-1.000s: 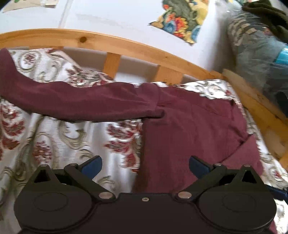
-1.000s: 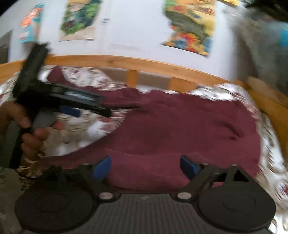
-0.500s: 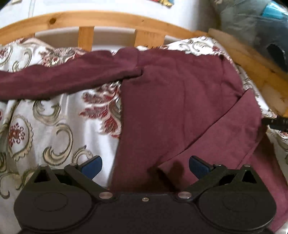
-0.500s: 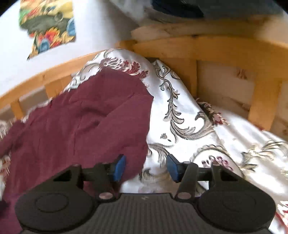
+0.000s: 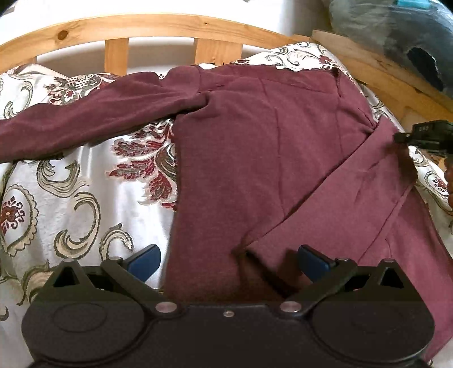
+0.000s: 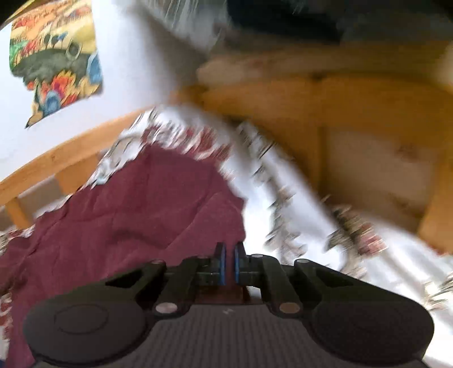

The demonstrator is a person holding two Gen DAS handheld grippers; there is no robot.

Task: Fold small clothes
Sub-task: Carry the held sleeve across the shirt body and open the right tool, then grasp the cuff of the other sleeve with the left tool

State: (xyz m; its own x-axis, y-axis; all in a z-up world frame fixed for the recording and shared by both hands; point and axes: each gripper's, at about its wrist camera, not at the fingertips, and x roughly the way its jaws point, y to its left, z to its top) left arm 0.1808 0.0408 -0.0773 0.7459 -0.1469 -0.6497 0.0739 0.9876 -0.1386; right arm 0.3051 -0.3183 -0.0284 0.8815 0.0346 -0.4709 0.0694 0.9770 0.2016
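Observation:
A maroon long-sleeved top [image 5: 254, 158] lies on a patterned bedspread [image 5: 70, 184]. Its left sleeve [image 5: 85, 116] stretches out to the left; its right sleeve [image 5: 348, 198] is folded diagonally over the body. My left gripper [image 5: 228, 261] is open just above the top's near hem, its blue pads apart. In the right wrist view, which is blurred, my right gripper [image 6: 228, 266] is shut on the top's right edge [image 6: 127, 215]. The right gripper also shows at the right edge of the left wrist view [image 5: 424, 136].
A curved wooden bed rail [image 5: 155, 25] runs along the far side and a wooden side board [image 6: 368, 136] along the right. A pile of grey and dark clothes [image 5: 396, 36] sits beyond the rail. A colourful poster [image 6: 53, 56] hangs on the white wall.
My right gripper has closed from half open onto the top's right edge and is moving fast. My left gripper has dropped slightly nearer the hem and stays open.

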